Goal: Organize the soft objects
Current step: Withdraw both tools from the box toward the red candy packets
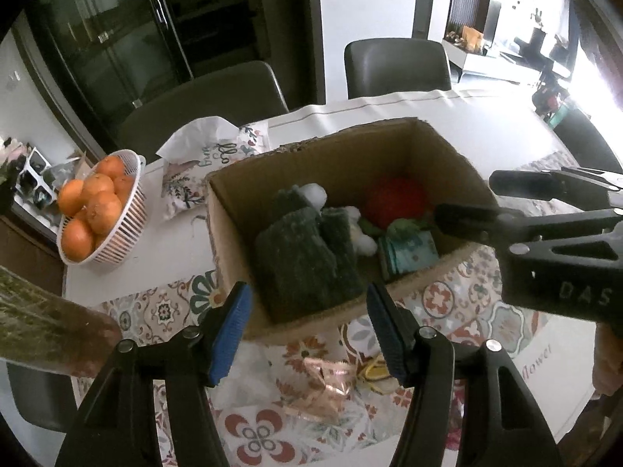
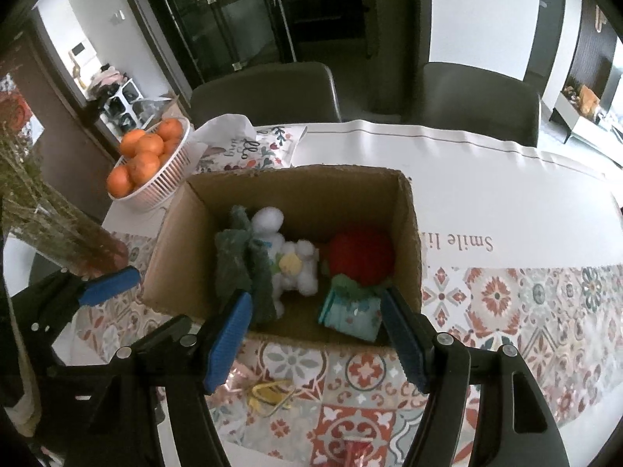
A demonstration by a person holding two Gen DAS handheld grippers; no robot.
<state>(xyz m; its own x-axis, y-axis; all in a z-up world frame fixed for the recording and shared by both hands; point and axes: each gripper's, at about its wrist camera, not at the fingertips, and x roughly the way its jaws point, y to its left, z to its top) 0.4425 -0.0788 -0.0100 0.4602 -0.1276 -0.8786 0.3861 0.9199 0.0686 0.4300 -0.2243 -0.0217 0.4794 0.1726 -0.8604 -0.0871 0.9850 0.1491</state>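
Open-topped cardboard box, back half bare, orange basket crowding its left, table right free

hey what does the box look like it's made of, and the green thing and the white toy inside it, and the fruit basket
Box: brown corrugated cardboard, matte, rough torn top edges. Green thing: probably knit or chenille fabric, fuzzy ribbed surface. White toy: plush, fluffy pile. Fruit basket: likely moulded plastic, smooth pale slats with even gaps.
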